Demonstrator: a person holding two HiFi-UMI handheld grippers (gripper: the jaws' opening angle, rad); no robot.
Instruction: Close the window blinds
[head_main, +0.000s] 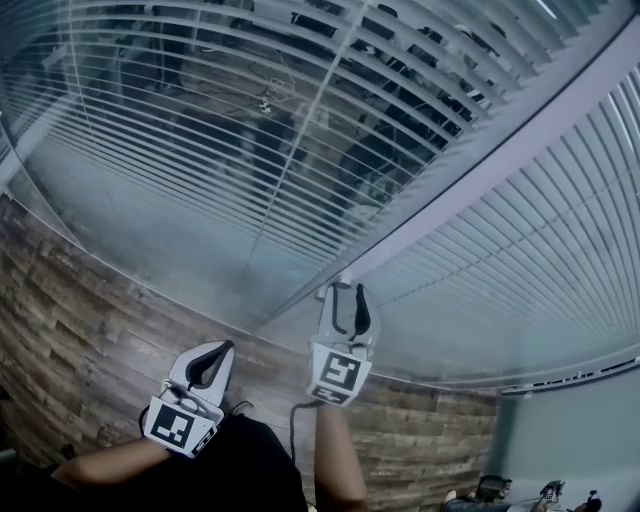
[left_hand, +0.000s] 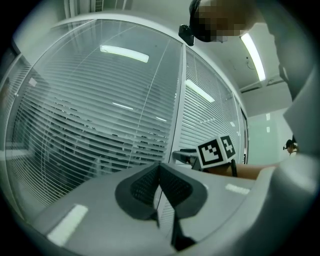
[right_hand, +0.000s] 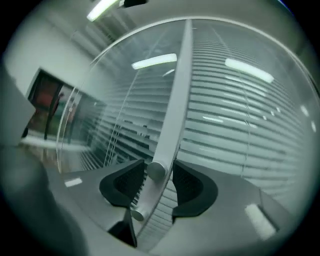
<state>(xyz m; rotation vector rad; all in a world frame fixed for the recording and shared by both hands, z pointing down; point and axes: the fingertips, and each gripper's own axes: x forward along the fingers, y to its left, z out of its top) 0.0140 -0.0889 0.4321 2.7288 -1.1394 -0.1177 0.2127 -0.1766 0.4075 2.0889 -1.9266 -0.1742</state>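
Slatted blinds (head_main: 250, 130) hang behind glass, their slats standing partly apart on the left pane (left_hand: 100, 130). A pale window post (head_main: 480, 170) divides the two panes. My right gripper (head_main: 347, 297) is up against the foot of that post. In the right gripper view its jaws (right_hand: 159, 182) stand open around a silver round knob (right_hand: 155, 171) on the post (right_hand: 175, 100), with a gap on the right side. A second silver stub (right_hand: 137, 215) sits lower. My left gripper (head_main: 215, 358) hangs back to the left, shut and empty (left_hand: 160, 186).
Wood-plank flooring (head_main: 80, 340) runs under the glass. The right pane's blinds (head_main: 560, 250) end in a bottom rail (head_main: 570, 378) above a grey wall. Small objects (head_main: 520, 492) lie on the floor at the bottom right. The right gripper's marker cube (left_hand: 216, 151) shows beside the post.
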